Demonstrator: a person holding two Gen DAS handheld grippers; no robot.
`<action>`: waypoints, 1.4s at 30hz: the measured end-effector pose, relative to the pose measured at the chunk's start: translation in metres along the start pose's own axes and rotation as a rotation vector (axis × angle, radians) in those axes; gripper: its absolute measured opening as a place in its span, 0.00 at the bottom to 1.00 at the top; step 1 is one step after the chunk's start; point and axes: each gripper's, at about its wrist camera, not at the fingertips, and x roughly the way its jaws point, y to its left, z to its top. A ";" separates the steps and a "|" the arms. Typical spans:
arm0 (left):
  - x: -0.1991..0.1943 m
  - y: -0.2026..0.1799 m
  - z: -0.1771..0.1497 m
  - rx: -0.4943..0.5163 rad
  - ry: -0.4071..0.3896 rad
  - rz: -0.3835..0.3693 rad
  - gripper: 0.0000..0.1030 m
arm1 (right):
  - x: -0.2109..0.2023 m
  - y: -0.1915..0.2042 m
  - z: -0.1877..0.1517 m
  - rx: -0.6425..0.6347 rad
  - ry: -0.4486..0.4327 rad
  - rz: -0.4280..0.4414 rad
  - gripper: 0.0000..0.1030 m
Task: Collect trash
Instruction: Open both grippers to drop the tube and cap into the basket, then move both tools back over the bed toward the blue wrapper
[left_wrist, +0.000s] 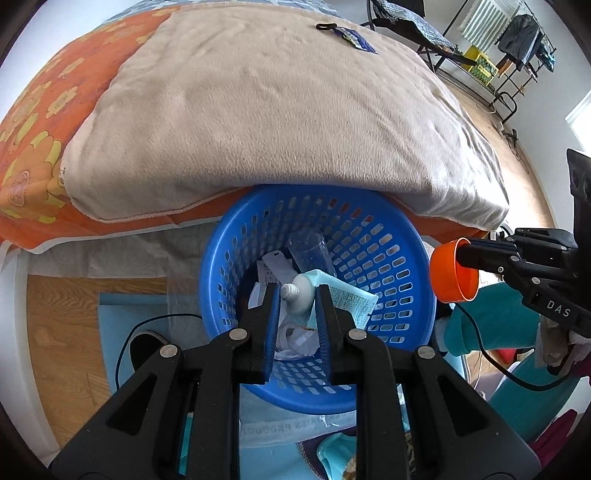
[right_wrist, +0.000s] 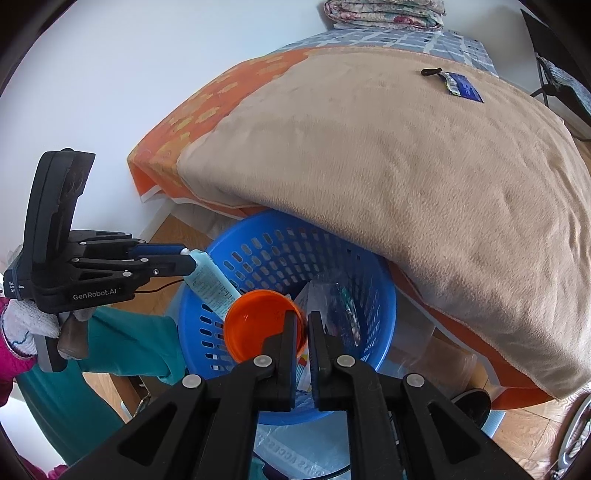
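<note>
A blue perforated basket (left_wrist: 399, 280) (right_wrist: 280, 240) stands on the floor against the bed and holds papers and a clear plastic cup (left_wrist: 308, 251). My left gripper (left_wrist: 297, 291) is shut on a light blue tube (left_wrist: 332, 295) with a white neck, held over the basket; the tube also shows in the right wrist view (right_wrist: 210, 280). My right gripper (right_wrist: 303, 317) is shut on the rim of an orange plastic cup (right_wrist: 258, 328), held over the basket's near edge; the cup shows in the left wrist view (left_wrist: 452, 271) at the basket's right rim.
A bed with a beige blanket (left_wrist: 280, 110) over an orange flowered sheet (left_wrist: 40, 122) overhangs the basket. A blue wrapper (left_wrist: 356, 38) and a black hair tie (left_wrist: 327, 26) lie on the blanket. A clothes rack (left_wrist: 517, 48) stands far right. Wood floor (left_wrist: 62, 350) lies left.
</note>
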 end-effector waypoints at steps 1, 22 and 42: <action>0.001 0.000 0.000 0.001 0.002 0.001 0.18 | 0.000 0.000 -0.001 0.000 0.001 0.000 0.04; 0.005 0.006 0.004 -0.045 0.016 0.015 0.56 | -0.001 0.004 0.000 -0.019 -0.017 -0.047 0.71; -0.001 -0.002 0.018 -0.052 -0.019 0.007 0.63 | -0.019 -0.008 0.011 0.033 -0.088 -0.094 0.86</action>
